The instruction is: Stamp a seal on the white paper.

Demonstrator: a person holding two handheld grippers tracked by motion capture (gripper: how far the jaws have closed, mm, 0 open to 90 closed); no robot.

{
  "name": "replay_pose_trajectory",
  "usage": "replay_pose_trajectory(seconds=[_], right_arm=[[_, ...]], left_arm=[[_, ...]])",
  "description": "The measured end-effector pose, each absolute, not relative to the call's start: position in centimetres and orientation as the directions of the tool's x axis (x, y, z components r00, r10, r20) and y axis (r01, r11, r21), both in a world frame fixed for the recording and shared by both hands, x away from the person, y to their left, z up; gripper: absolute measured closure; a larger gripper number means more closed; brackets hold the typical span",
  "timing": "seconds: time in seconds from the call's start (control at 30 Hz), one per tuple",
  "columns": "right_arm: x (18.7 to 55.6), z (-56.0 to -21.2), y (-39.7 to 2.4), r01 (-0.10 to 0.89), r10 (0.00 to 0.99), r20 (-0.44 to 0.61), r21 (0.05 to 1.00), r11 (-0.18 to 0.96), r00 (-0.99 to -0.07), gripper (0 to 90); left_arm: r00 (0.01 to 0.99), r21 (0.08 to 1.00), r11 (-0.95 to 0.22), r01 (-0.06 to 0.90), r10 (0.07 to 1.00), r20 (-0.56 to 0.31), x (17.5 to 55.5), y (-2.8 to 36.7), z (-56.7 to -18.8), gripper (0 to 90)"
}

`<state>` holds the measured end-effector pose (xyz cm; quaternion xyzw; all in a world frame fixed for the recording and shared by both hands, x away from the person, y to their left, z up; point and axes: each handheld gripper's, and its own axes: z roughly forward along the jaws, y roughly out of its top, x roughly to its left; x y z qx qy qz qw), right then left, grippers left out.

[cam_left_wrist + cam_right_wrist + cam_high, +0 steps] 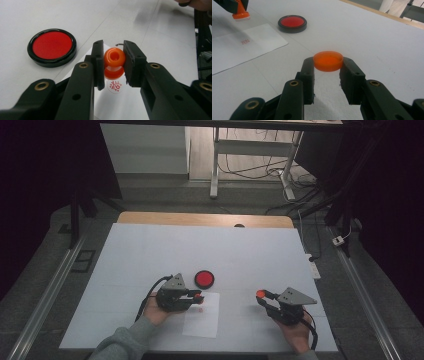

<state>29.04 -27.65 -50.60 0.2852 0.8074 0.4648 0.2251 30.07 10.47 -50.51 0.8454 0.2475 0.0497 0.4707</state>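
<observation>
My left gripper is shut on an orange stamp, held just above a white sheet of paper. A red stamped mark shows on the paper right below the stamp. A round black ink pad with a red face lies on the table to the stamp's left, also in the high view as the ink pad. My right gripper is shut on the rim of an orange cap, held low over the table at the right. In the right gripper view, the stamp hangs at the top left.
A white mat covers the table, with a wooden edge at the far side. Metal rails run along both sides. Desk legs and cables stand beyond the table.
</observation>
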Motion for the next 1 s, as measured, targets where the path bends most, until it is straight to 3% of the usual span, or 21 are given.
replay_pose_trajectory(seconds=[1.0], right_arm=[[29.0, -50.4, -27.0, 0.235, 0.656, -0.102, 0.884, 0.405, -0.748, 64.5]], left_arm=[[0.854, 0.871, -0.329, 0.365, 0.491, -0.172, 30.6, 13.1, -46.5, 71.6]])
